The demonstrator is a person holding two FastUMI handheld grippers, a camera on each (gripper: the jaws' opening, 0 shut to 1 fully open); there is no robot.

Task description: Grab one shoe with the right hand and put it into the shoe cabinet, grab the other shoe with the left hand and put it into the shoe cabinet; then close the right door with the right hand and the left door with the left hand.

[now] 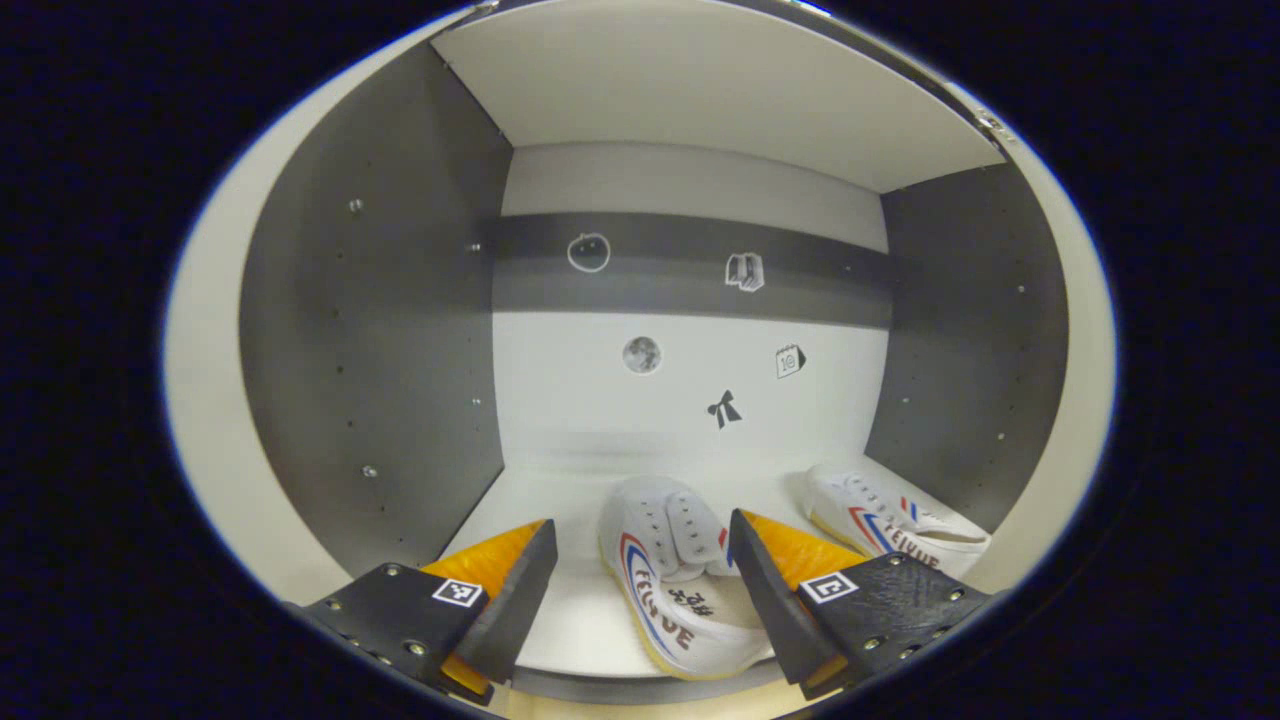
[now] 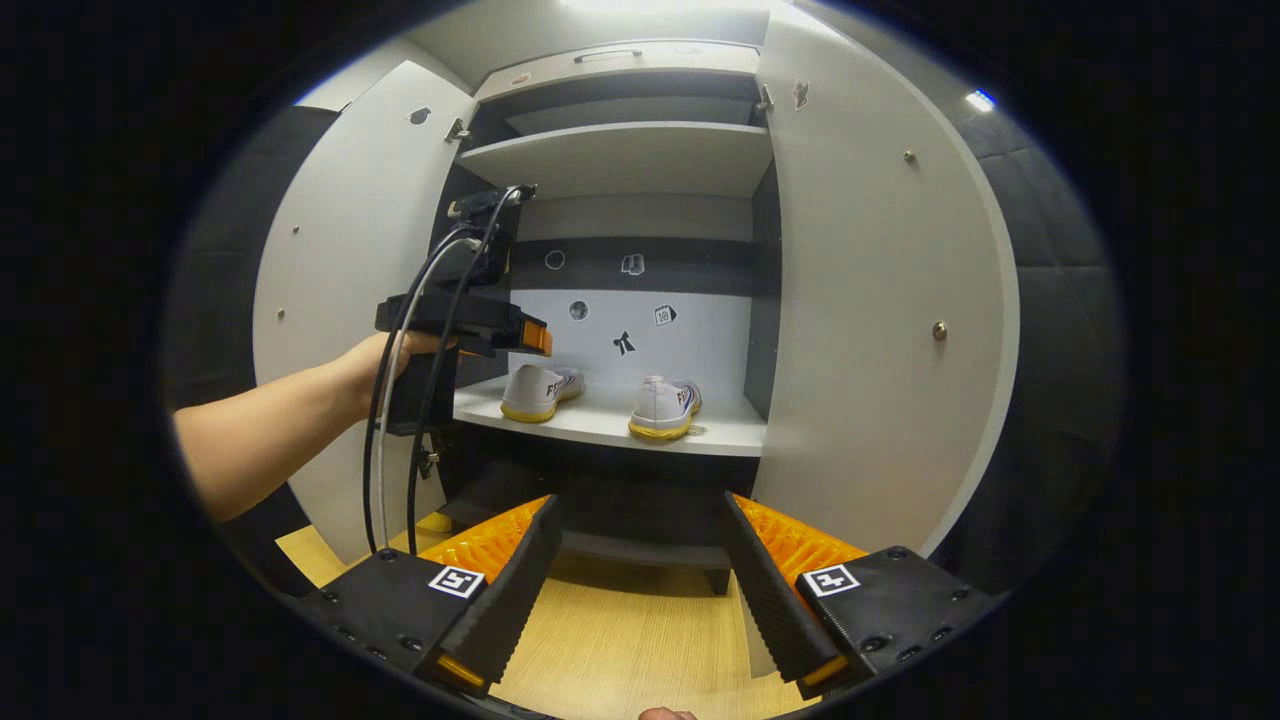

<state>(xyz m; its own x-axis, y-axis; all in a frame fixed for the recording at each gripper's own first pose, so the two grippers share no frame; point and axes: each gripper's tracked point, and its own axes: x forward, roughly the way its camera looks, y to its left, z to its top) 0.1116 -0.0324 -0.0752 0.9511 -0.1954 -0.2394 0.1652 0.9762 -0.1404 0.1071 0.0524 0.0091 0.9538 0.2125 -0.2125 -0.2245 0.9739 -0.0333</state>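
Both white canvas sneakers with red-and-blue side stripes and pale yellow soles lay on the white shelf of the grey-and-white shoe cabinet, well apart from each other. In the left gripper view the nearer sneaker sat between the spread fingers of the left gripper, which stood wide and did not appear to press on it; the other sneaker rested farther right, near the dark side wall. In the right gripper view the right gripper hung back from the cabinet over the wooden floor, fingers wide and empty, while a hand held the left gripper up at the shelf. The shoes looked light and soft, likely to flex if pinched at the upper, so the stiffer heel or sole edge seemed the safer hold. The right door and left door stood open; their flat, rigid white panels would probably swing on a push at the free edge.
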